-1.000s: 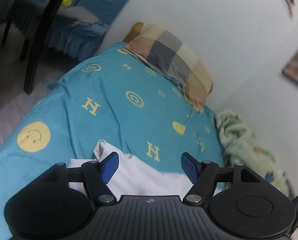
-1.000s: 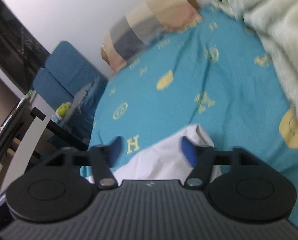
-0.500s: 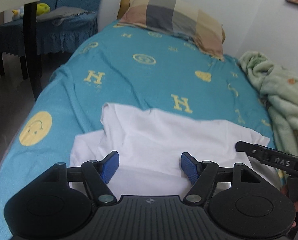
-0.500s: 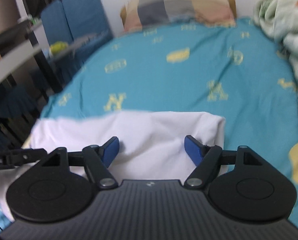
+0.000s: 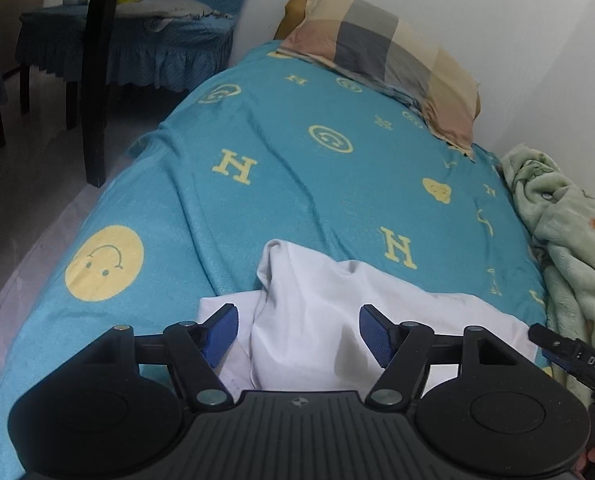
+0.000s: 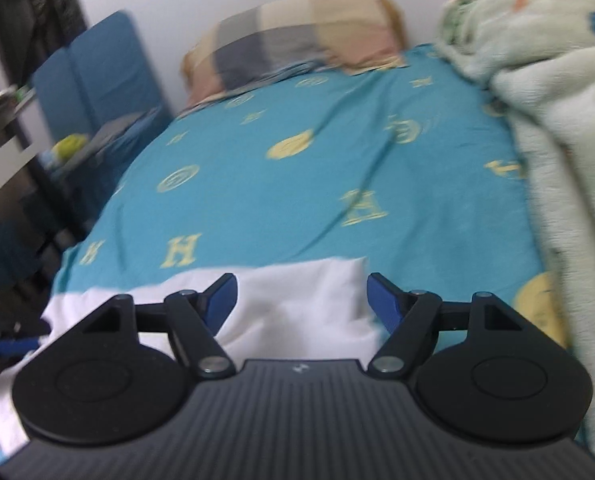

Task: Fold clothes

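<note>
White cotton garment (image 5: 317, 320), rumpled with one corner folded up, lies at the near end of a bed in the left wrist view. The left gripper (image 5: 297, 334) hangs over it, its blue-padded fingers (image 5: 219, 332) apart and closing, cloth below and between them but not pinched. A teal bedsheet with yellow smiley faces and letter prints (image 5: 277, 184) covers the mattress. A checked beige and grey pillow (image 5: 389, 52) sits at the far end against a white wall. A pale green fleece blanket (image 5: 569, 240) is heaped along the right edge. To the left stand a dark table leg (image 5: 97, 80) and a chair with a blue frilled cover (image 5: 137, 48).

From the right wrist view, which is blurred, the right gripper (image 6: 301, 300) hovers over the garment's far right corner (image 6: 297, 304), fingers spread and gripping nothing.

Risk, as a judgement: the left pads may catch only the top layer of the bunched cloth, so the fold would drag unevenly, and the soft sheet could wrinkle or lift with it.
</note>
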